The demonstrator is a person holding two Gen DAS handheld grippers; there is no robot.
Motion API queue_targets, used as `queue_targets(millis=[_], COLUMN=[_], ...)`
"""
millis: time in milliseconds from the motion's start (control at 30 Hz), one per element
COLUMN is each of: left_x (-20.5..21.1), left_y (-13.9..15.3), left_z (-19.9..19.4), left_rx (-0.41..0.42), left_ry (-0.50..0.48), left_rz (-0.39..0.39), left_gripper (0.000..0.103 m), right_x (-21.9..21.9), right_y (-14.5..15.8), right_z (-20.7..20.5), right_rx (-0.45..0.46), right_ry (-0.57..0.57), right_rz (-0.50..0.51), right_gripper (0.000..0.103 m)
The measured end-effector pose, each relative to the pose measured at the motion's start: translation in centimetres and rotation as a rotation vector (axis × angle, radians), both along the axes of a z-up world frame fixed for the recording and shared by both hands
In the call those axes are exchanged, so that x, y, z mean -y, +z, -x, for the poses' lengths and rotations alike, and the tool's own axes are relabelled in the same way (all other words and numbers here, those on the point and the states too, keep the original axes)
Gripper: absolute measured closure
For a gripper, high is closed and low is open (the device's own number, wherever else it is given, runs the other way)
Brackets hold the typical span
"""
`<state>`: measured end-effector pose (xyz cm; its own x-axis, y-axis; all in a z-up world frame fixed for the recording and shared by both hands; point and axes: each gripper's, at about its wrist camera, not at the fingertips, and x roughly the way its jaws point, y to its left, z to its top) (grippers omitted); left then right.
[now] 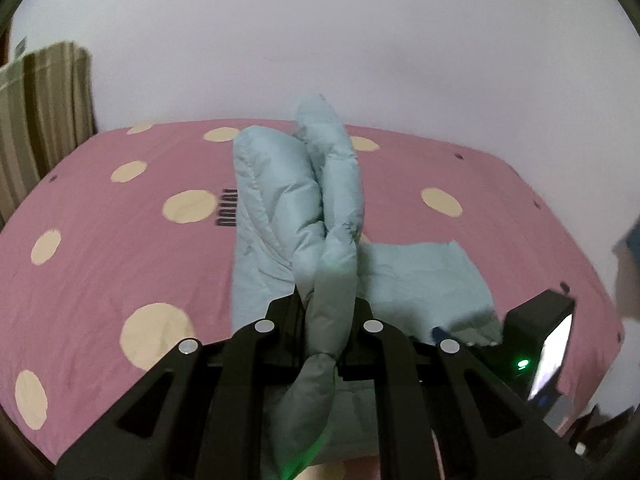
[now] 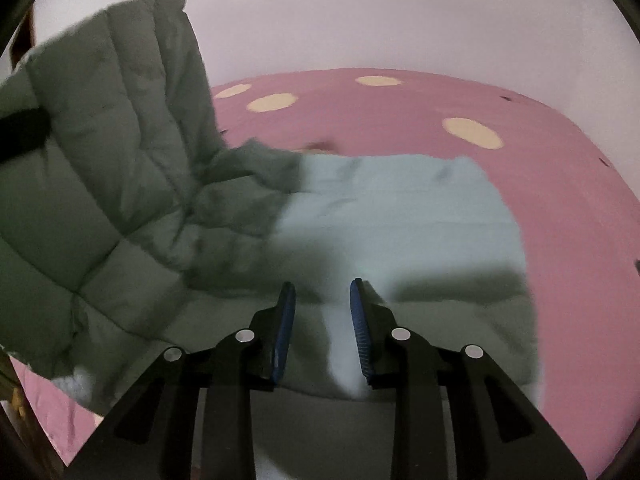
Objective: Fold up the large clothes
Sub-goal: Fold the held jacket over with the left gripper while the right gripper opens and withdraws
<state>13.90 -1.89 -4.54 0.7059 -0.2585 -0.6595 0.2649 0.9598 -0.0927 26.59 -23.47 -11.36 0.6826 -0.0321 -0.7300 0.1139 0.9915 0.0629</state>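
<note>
Left fingers (image 1: 326,320) pinch the quilted jacket (image 1: 280,184); right fingers (image 2: 360,312) stand apart, holding nothing.

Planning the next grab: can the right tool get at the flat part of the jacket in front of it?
Probably yes. The right tool is open and empty, and the flat part of the jacket lies just beyond it with nothing between; the lifted flap hangs off to its left.
</note>
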Motion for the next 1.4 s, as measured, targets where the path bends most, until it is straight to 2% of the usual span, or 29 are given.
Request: queue_targets(millis=[67, 133, 200, 433, 633, 800, 933, 1000, 1067, 1200, 1267, 1400], left_x=[1.7, 3.6, 5.1, 10.4, 13.9, 15.8, 15.8, 15.9, 16.2, 16.5, 15.9, 13.5], left_y=[-0.5, -1.2, -1.9, -5.2, -8.8, -10.3, -10.0, -9.4, -8.7, -6.6, -5.0, -2.6], left_z=[0.1, 0.2, 0.4, 0.8, 1.3, 2.6, 3.2, 4.0, 4.9, 7.2, 8.1, 8.9], left_rx=[-0.012, -0.022, -0.025, -0.063, -0.112, -0.091, -0.083, -0.075, -0.066, -0.046, -0.025, 0.036], left_ry=[-0.025, -0.048, -0.065, -0.127, -0.175, -0.188, -0.188, -0.209, -0.233, -0.286, -0.3, -0.275], left_rz=[-0.011, -0.035, -0.065, -0.16, -0.208, -0.243, -0.193, -0.168, -0.161, -0.125, -0.095, -0.077], left_gripper=[0.092, 0.092, 0.092, 0.092, 0.092, 0.091, 0.078, 0.061, 0.053, 0.044, 0.043, 0.039], right_x=[1.7, 3.7, 5.8, 12.7, 15.3, 16.2, 16.8, 17.0, 17.2, 17.3, 17.2, 16.6], right_y=[0.2, 0.4, 0.7, 0.5, -0.7, -1.3, -1.5, -1.5, -1.4, -1.1, -0.8, -0.1], right_z=[0.9, 1.9, 2.8, 4.4, 4.8, 5.2, 5.6, 5.8, 6.0, 6.3, 6.5, 6.4], right_rx=[0.006, 0.016, 0.03, 0.027, -0.003, -0.018, -0.021, -0.02, -0.018, -0.014, -0.01, -0.003], right_ry=[-0.035, -0.076, -0.121, -0.261, -0.301, -0.311, -0.32, -0.326, -0.332, -0.34, -0.342, -0.327], right_rz=[0.012, 0.02, 0.015, 0.0, -0.014, -0.021, -0.033, -0.037, -0.038, -0.033, -0.034, -0.031], right_gripper=[0.073, 0.065, 0.061, 0.061, 0.061, 0.061, 0.061, 0.061, 0.061, 0.061, 0.061, 0.061])
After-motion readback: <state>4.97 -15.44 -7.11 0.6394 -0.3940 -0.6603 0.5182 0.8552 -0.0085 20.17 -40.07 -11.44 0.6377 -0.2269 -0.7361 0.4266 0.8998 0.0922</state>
